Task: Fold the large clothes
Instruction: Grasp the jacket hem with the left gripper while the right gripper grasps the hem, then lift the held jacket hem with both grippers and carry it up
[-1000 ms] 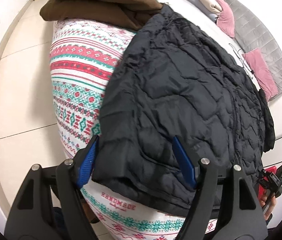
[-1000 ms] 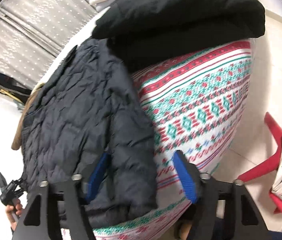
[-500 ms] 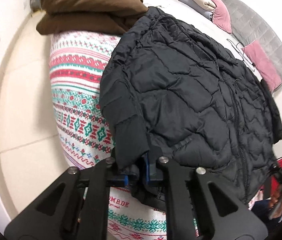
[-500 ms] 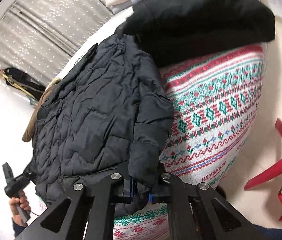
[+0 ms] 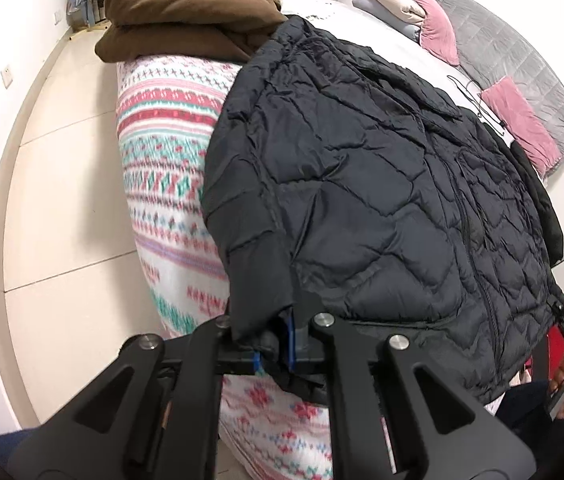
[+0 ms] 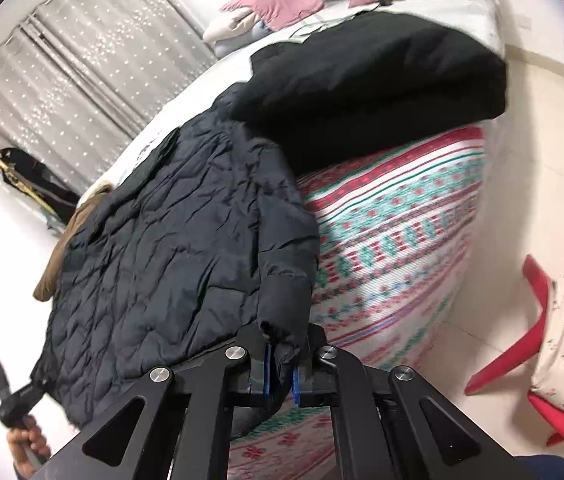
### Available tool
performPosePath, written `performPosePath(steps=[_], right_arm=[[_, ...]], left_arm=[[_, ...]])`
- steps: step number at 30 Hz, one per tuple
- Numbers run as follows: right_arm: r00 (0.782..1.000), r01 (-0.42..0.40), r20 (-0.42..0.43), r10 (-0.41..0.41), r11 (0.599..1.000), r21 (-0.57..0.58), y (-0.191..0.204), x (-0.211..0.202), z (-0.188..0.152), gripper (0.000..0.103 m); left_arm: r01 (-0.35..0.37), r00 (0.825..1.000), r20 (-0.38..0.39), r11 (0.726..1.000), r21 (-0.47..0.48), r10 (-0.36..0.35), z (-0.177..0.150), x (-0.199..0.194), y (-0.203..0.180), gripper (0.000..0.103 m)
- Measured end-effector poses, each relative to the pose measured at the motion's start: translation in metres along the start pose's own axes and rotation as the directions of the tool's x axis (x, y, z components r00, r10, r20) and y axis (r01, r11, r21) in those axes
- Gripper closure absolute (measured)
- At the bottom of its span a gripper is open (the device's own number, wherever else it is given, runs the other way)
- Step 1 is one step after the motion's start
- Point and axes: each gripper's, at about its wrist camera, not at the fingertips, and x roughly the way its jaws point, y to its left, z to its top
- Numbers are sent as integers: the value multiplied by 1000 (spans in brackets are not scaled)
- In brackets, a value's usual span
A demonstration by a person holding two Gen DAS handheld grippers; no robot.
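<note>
The black puffer jacket (image 5: pixel 381 184) lies spread front-up on the near end of the bed, over a patterned blanket (image 5: pixel 170 184), and the sleeve step of the fold looks to be in hand. The left gripper (image 5: pixel 278 340) is nearly closed, its blue pads pinching the cuff of the sleeve on the jacket's left edge; the right gripper (image 6: pixel 280 372) is likewise clamped on the other cuff (image 6: pixel 282 320), at the jacket's right edge. Both cuffs are raised a little off the blanket at the near edge of the bed, while the body of the jacket rests flat.

As I judge it, the next move calls for carrying each sleeve inward across the chest, so the cuffs land on the quilted front and the sides form straight edges, without dragging the jacket toward the near edge.

Outward from the jacket, a folded brown garment (image 5: pixel 186 20) sits at the far left, a folded black garment (image 6: pixel 381 80) at the far right, pink pillows (image 5: pixel 517 120) at the far end.
</note>
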Motion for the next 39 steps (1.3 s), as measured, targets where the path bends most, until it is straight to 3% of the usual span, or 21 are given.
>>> performPosePath(steps=[4,9,14,19,20,22,24,25,34,39], right_arm=[[999,30,-16,-30,1000,-9,1,8,2,96],[999,-9,-48,11,999,32,-1,17,3,88],[995,-66,-70,72,994,84,-11,17,-6,76],[995,-61,-80,68,995,81,-6,21,-12,75],[996,-54,-71,59,996,73,-3,21,-12,75],[997,-51,-60,54,997,55,1,20,-12,75],[997,-60,-42,61,998,34,5,17,-12,82],[998,-60,-25,60,998,23,7,13,-11,92],[998,-54,30,54,999,2,12,0,-11,98],[996,-59,68,61,998,-29,17,-12,-12,98]], left_arm=[[-9,1000,-8,1000,30,9,3,5,-1,84],[66,997,-42,996,-62,-69,5,8,13,72],[146,985,-73,980,-134,-157,0,14,17,70],[155,986,-47,980,-124,-162,-3,11,16,70],[144,988,-45,983,-116,-150,-3,11,14,71],[127,991,-35,988,-92,-131,-4,11,10,86],[107,994,-19,992,-64,-108,-5,8,5,89],[102,995,-14,993,-57,-103,-4,7,4,90],[95,995,0,994,-49,-95,-8,-6,6,94],[95,994,58,992,-80,-90,-21,-25,14,96]])
